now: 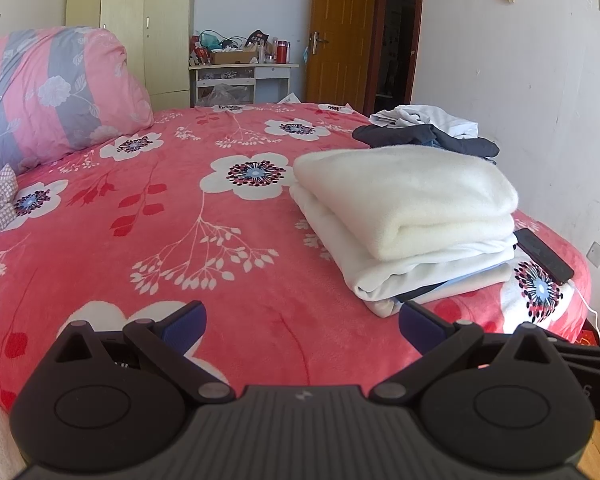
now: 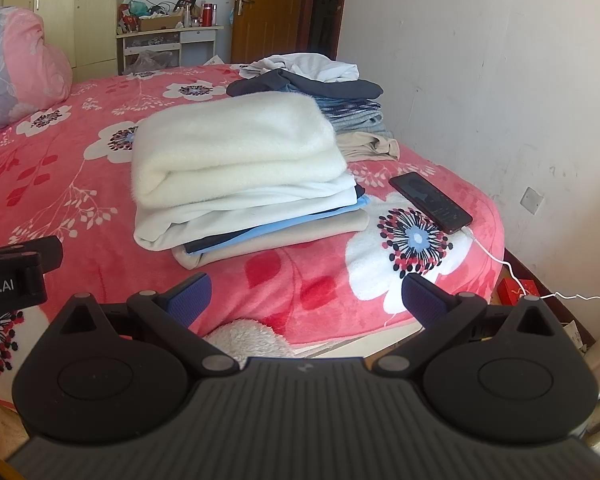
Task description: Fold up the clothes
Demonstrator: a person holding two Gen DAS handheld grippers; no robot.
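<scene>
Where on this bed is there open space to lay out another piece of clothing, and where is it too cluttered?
The widest bare stretch of bedspread lies between the big pink pillow and the folded stack. The wall side is crowded: unfolded clothes sit behind the stack, and a phone on a cable lies beside it. Both grippers hold nothing.

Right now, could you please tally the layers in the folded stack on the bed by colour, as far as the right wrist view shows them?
Cream fleece blanket: 1
White layer: 1
Dark navy layer: 1
Light blue layer: 1
Beige layer: 1
Total: 5 visible layers; any hidden between them cannot be counted.
</scene>
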